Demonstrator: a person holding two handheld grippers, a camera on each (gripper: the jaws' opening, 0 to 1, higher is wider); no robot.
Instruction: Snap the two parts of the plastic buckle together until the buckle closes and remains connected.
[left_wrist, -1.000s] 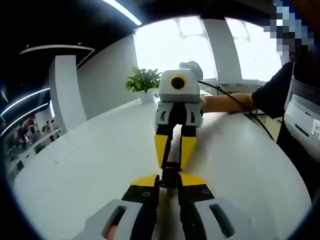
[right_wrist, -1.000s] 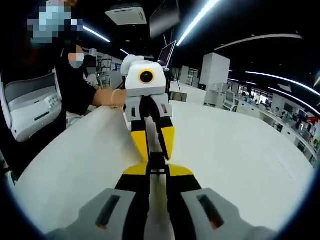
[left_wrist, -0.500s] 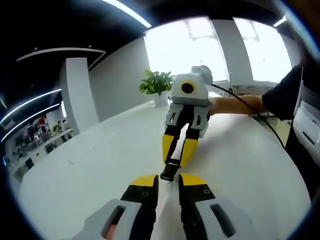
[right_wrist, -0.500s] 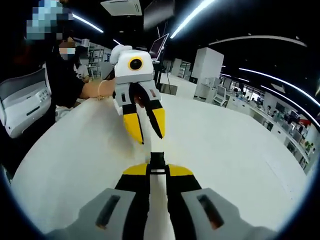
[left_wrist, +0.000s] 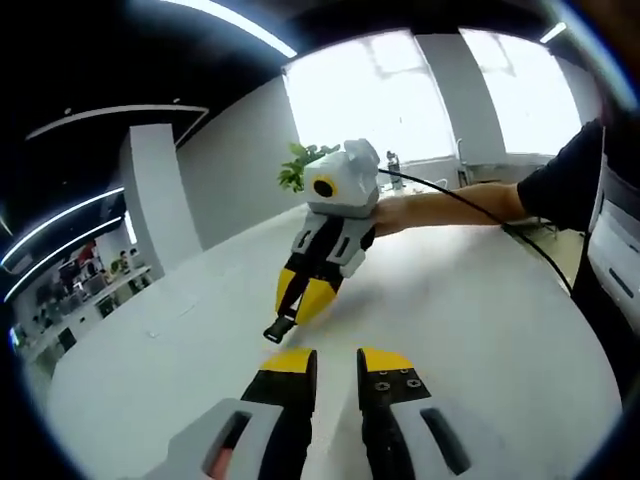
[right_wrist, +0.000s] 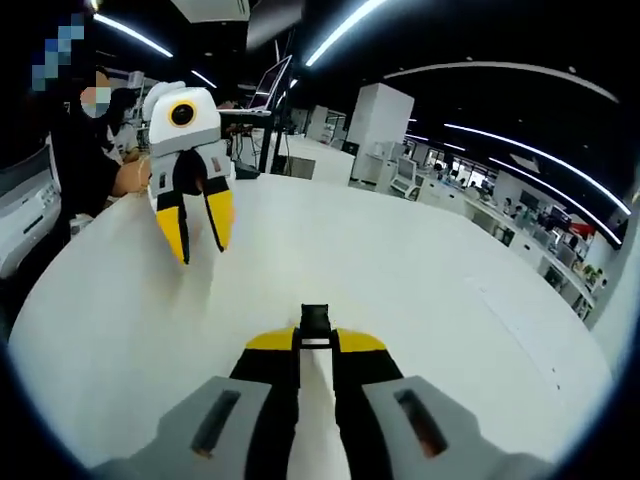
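Left gripper view showing left gripper (left_wrist: 335, 362) with jaws parted, nothing between them; right gripper (left_wrist: 300, 300) out ahead pinching black buckle (left_wrist: 280, 328) above white table (left_wrist: 480, 330). Right gripper view: buckle (right_wrist: 314, 322) sticking out past that gripper's closed tips. Can't tell whether both halves are joined there. Judging step as checking the latch; next move calling for setting buckle down in plain sight

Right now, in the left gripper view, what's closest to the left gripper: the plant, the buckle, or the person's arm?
1. Buckle, just ahead, held by the right gripper.
2. Arm, farther back on the right.
3. Plant, farthest, behind the right gripper.
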